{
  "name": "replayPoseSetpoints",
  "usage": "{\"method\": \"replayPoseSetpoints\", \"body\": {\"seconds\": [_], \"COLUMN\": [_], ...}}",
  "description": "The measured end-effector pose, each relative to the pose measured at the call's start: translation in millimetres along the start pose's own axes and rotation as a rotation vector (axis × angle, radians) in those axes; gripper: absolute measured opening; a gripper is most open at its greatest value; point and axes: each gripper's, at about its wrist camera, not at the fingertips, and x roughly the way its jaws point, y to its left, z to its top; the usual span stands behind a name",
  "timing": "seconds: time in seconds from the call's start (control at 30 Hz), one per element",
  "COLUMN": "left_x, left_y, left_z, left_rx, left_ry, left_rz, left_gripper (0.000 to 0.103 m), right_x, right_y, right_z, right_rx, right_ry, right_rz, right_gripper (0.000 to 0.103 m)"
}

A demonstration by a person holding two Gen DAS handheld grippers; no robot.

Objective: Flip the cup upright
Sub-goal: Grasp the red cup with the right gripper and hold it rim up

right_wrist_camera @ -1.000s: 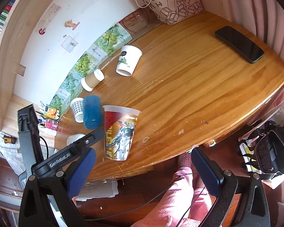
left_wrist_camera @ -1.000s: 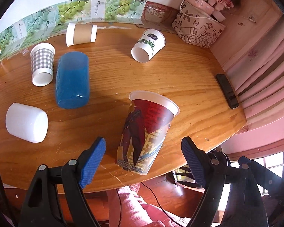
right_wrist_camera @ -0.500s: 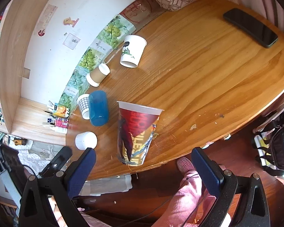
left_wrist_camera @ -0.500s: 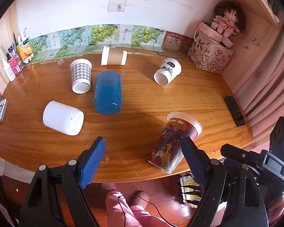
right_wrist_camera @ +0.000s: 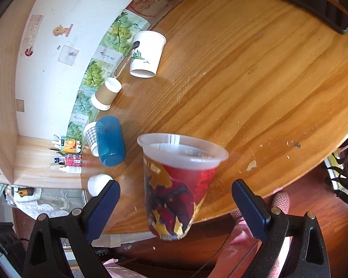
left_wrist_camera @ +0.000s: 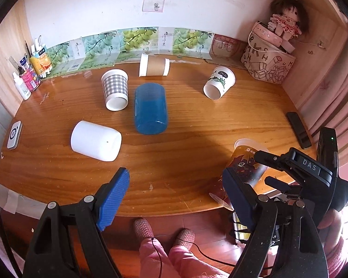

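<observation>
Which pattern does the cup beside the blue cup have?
A grey and white check pattern; the cup shows best in the left wrist view, lying left of the blue cup.

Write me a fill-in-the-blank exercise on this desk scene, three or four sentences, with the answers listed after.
1. The translucent blue plastic cup lies on its ____ on the wooden desk.
2. The red printed plastic cup stands between the fingers of the ____ gripper, whose jaws are open.
3. The black phone lies near the desk's edge, ____ from every cup.
4. The left gripper holds ____.

Answers: side; right; apart; nothing
</observation>
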Motion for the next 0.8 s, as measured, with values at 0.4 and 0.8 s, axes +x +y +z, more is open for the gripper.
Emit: {"method": "replayPoseSetpoints", "body": {"seconds": [0.4, 0.8], "left_x": [2, 24], "left_y": [6, 6], "left_z": [15, 40], "left_rx": [0.105, 0.259], "left_ry": [0.011, 0.043], "left_rz": [-0.074, -0.183], "left_gripper": [0.085, 0.085], "right_x": [28, 46], "right_y": [-6, 9], "right_z": [6, 16], "right_rx": [0.117, 0.160], "right_ry": [-0.025, -0.118], "right_rz": [-0.079, -0.143], "right_gripper": [0.096, 0.083]}}
